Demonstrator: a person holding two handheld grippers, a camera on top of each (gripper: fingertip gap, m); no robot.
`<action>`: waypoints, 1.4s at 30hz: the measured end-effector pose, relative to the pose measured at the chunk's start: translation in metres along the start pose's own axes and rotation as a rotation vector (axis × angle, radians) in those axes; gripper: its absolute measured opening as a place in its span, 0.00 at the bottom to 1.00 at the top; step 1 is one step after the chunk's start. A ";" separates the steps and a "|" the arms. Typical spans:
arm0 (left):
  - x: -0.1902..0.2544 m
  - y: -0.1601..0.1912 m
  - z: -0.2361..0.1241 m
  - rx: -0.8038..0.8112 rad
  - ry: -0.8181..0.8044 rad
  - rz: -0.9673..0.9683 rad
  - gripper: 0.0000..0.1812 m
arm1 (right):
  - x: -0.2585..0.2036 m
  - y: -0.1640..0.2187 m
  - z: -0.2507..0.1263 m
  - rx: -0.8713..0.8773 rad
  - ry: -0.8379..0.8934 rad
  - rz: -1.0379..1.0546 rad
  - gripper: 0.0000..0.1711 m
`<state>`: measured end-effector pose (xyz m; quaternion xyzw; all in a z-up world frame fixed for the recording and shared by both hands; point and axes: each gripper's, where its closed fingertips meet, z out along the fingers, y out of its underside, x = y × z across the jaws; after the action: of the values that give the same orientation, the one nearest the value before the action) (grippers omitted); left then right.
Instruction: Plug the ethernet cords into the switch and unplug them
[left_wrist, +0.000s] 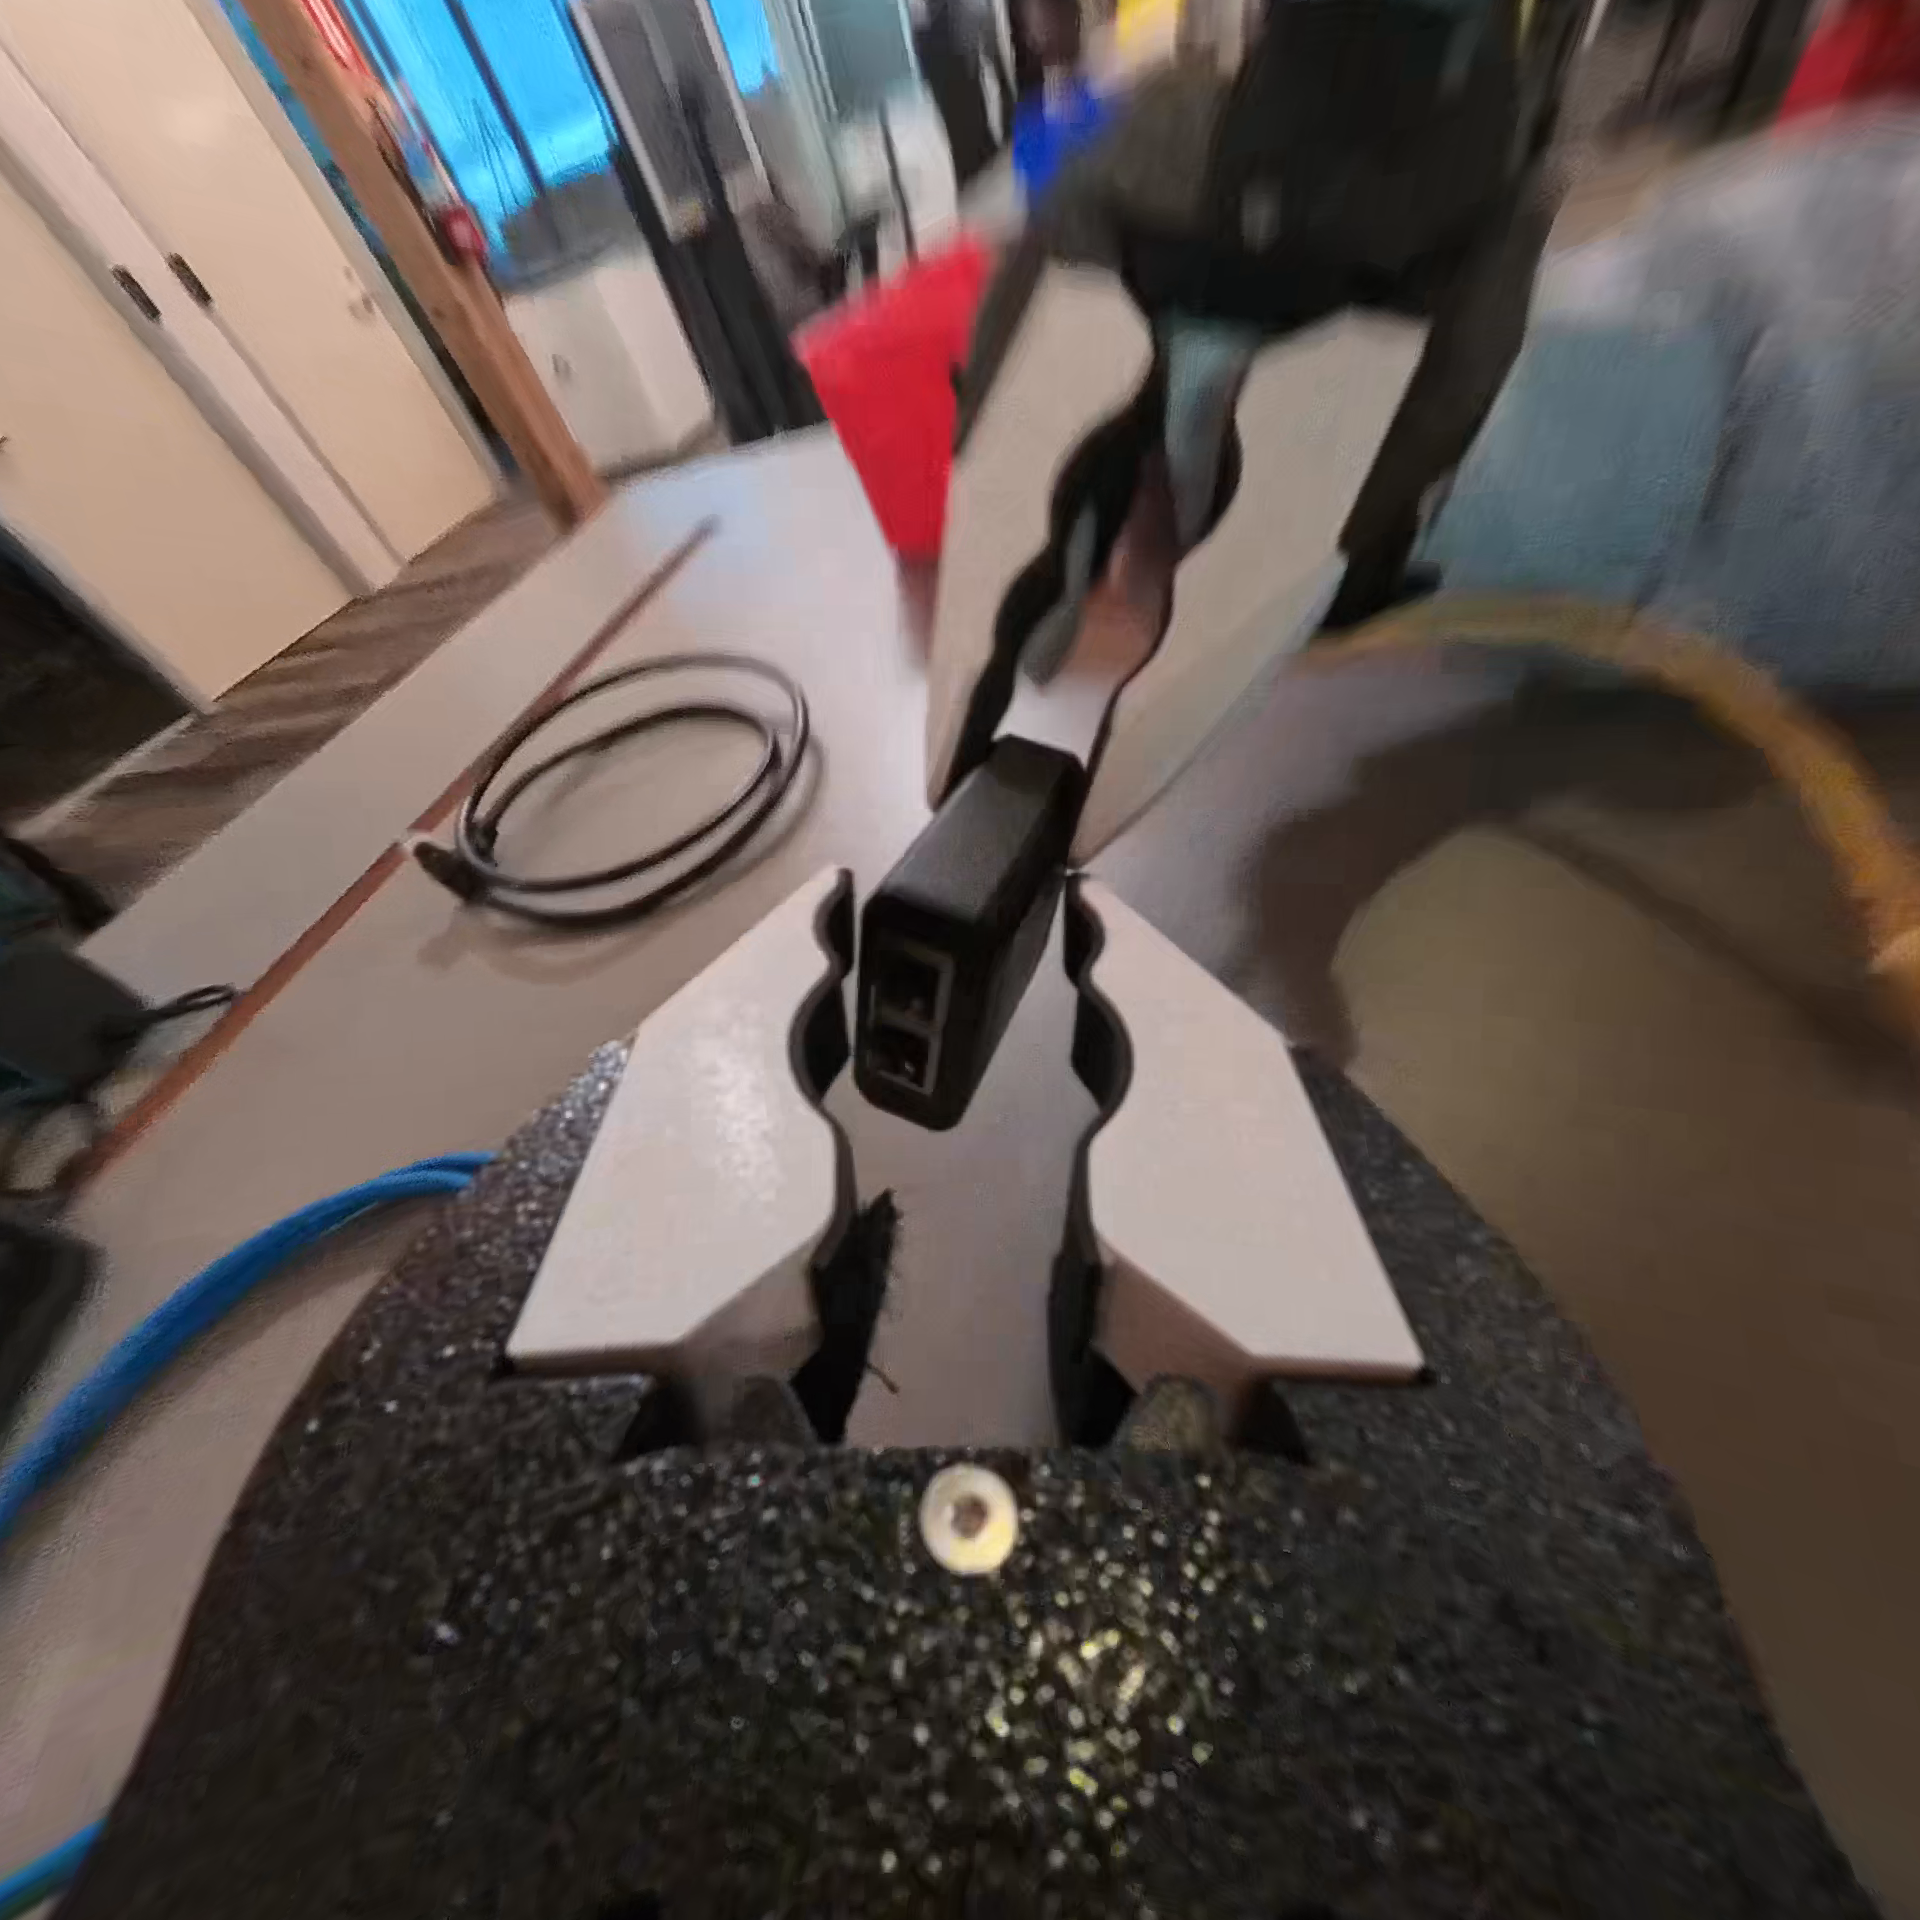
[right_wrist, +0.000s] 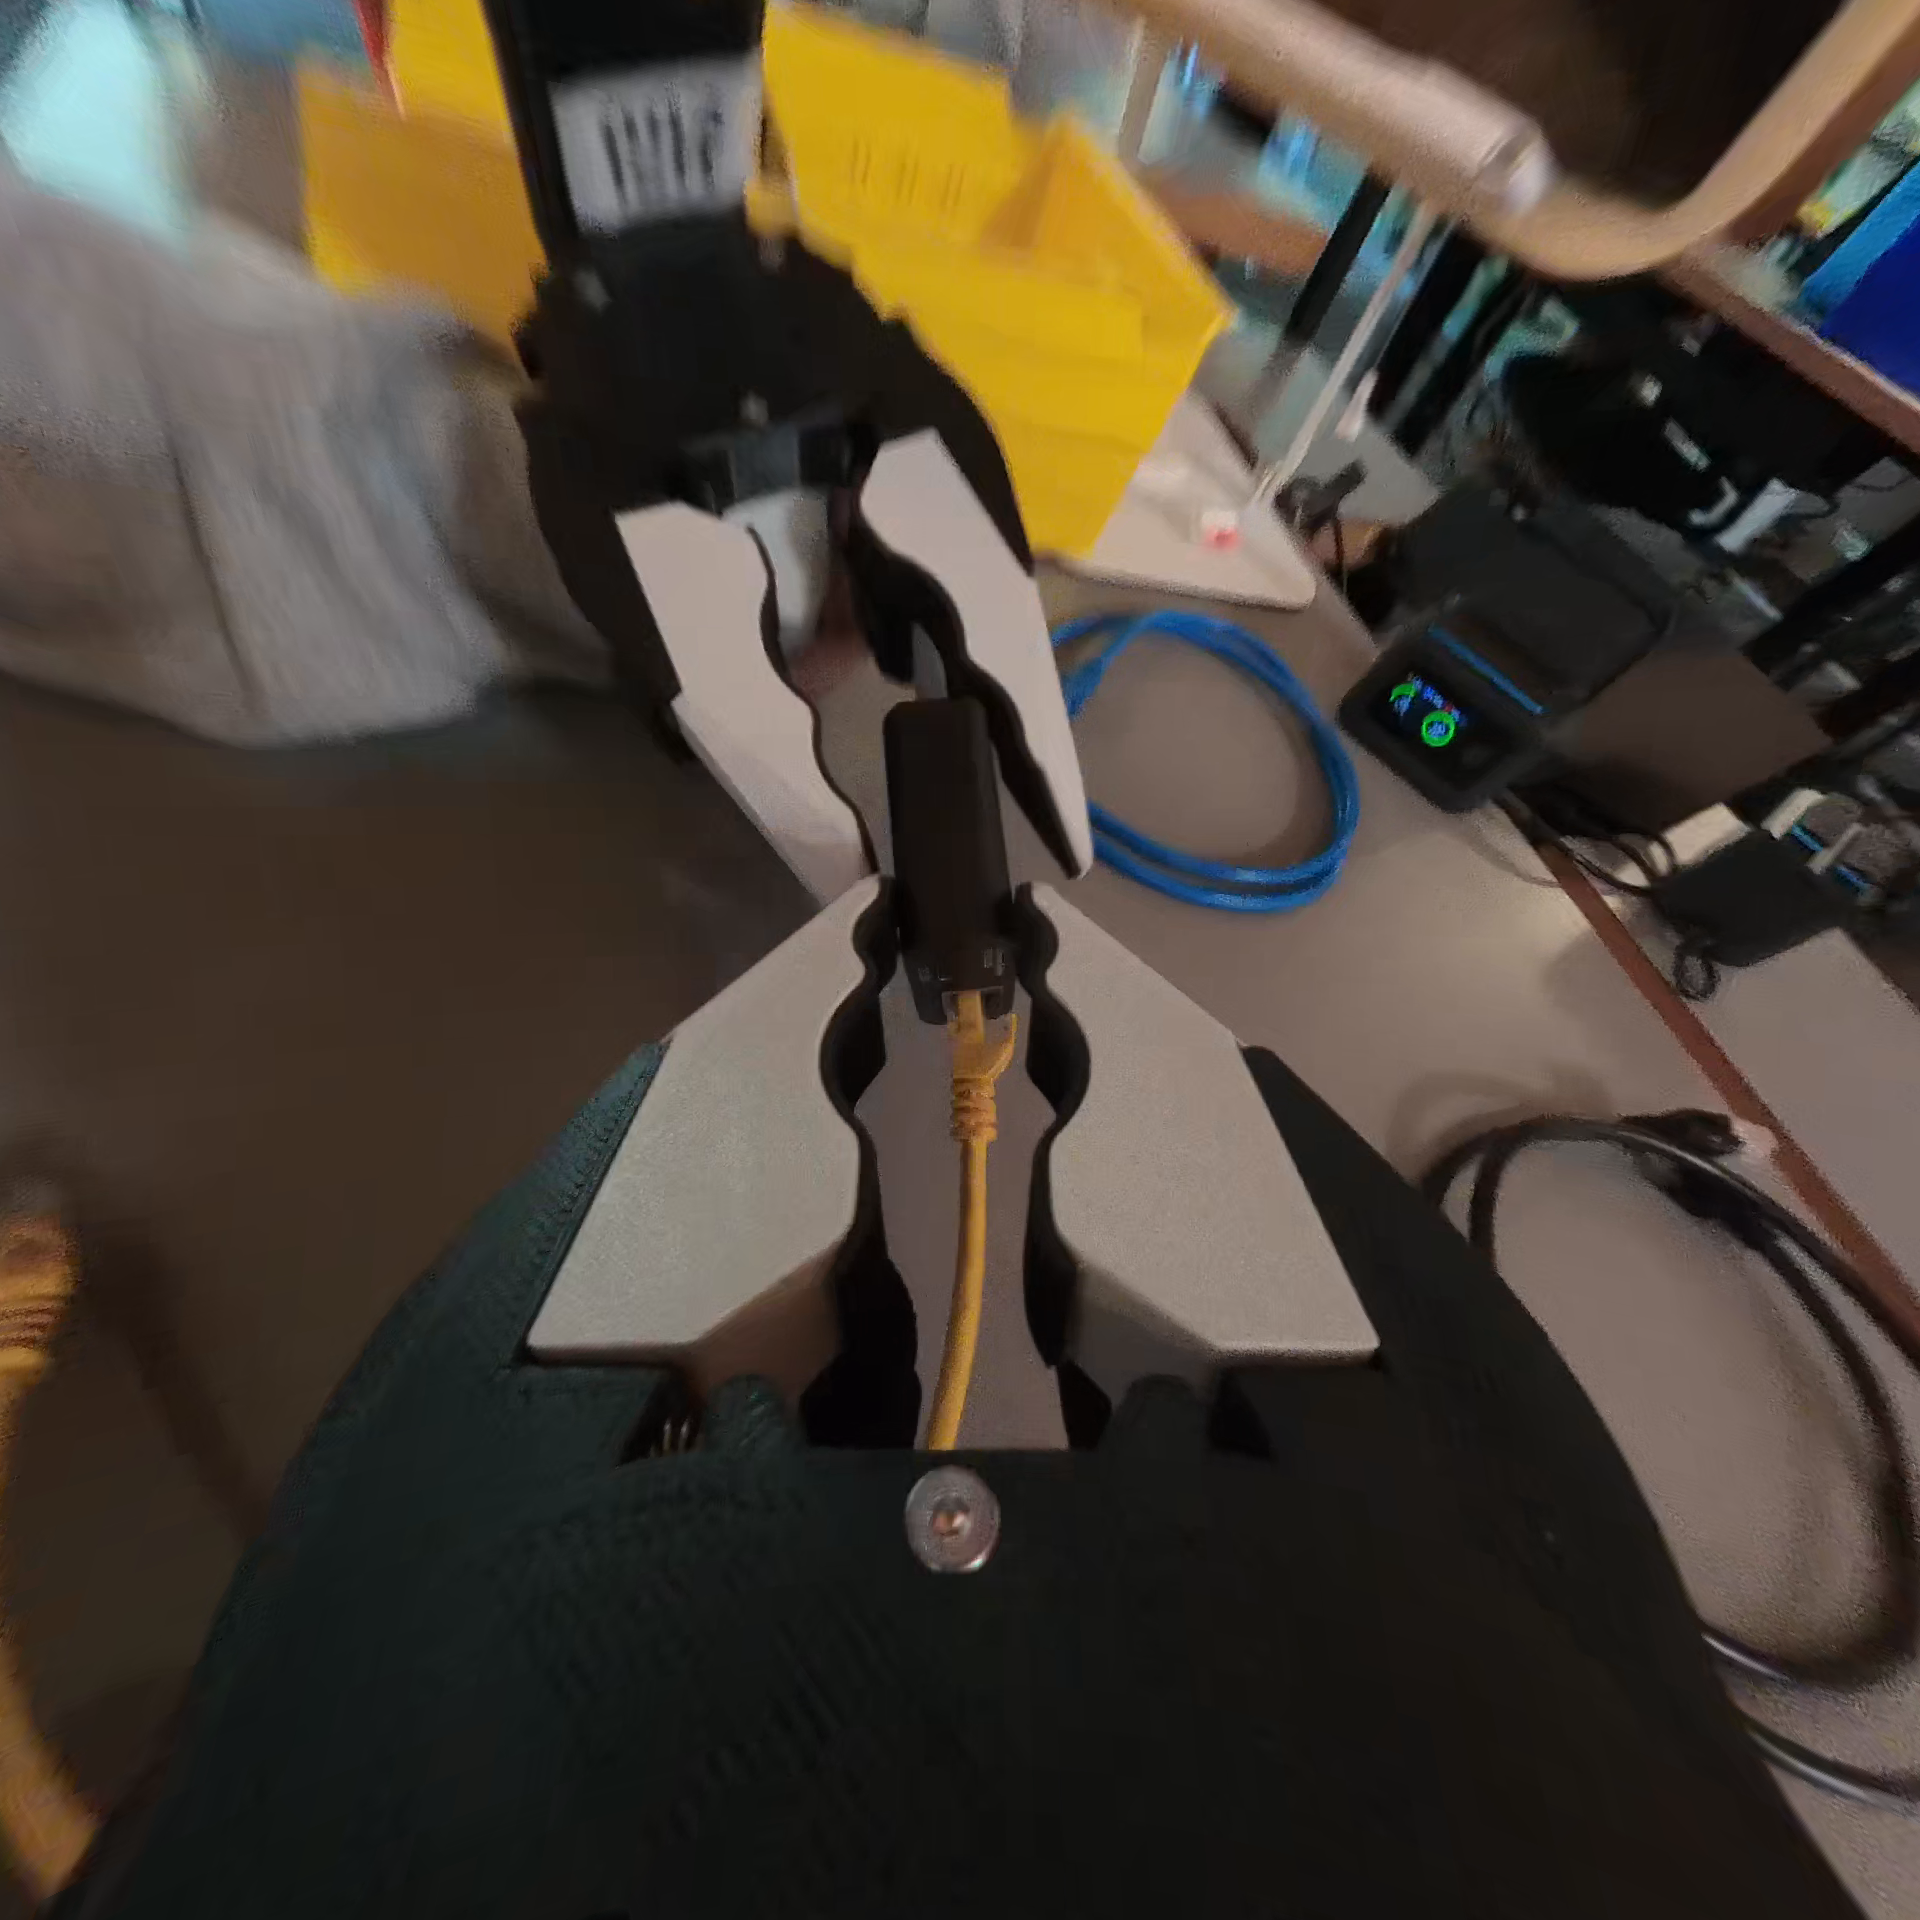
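Observation:
A small black switch (left_wrist: 966, 935) is held in the air between both grippers. My left gripper (left_wrist: 961, 894) is shut on its near end, where two empty ports face the camera. My right gripper (right_wrist: 956, 914) is shut on the switch's (right_wrist: 940, 821) other end. A yellow ethernet cord (right_wrist: 971, 1164) is plugged into that end and runs back between the right fingers. The right gripper also shows in the left wrist view (left_wrist: 1023, 779), and the left gripper in the right wrist view (right_wrist: 935, 727). The yellow cord blurs past at the right (left_wrist: 1808, 790).
A coiled black cord (left_wrist: 644, 790) and a blue cord (right_wrist: 1247, 831) lie on the grey table (left_wrist: 312, 1039). A small device with a lit screen (right_wrist: 1434, 717) sits near the table's brown edge. Yellow bins (right_wrist: 987, 260) and a red object (left_wrist: 894, 395) stand behind. A sleeve (right_wrist: 208, 468) is at left.

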<state>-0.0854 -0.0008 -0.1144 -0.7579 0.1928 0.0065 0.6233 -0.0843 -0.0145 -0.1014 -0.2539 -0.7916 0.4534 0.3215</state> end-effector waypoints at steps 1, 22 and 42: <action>-0.002 -0.015 -0.006 0.101 0.028 -0.101 0.25 | 0.003 -0.010 -0.007 0.083 -0.019 0.063 0.12; -0.006 -0.051 -0.020 0.166 -0.118 0.050 0.12 | 0.014 -0.025 -0.035 0.130 0.072 -0.015 0.27; -0.013 -0.074 -0.034 0.373 -0.087 -0.158 0.51 | 0.010 -0.071 -0.057 0.438 0.013 0.091 0.14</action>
<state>-0.0827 -0.0181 -0.0336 -0.6409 0.1035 -0.0457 0.7592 -0.0563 -0.0082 -0.0144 -0.2163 -0.6598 0.6268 0.3534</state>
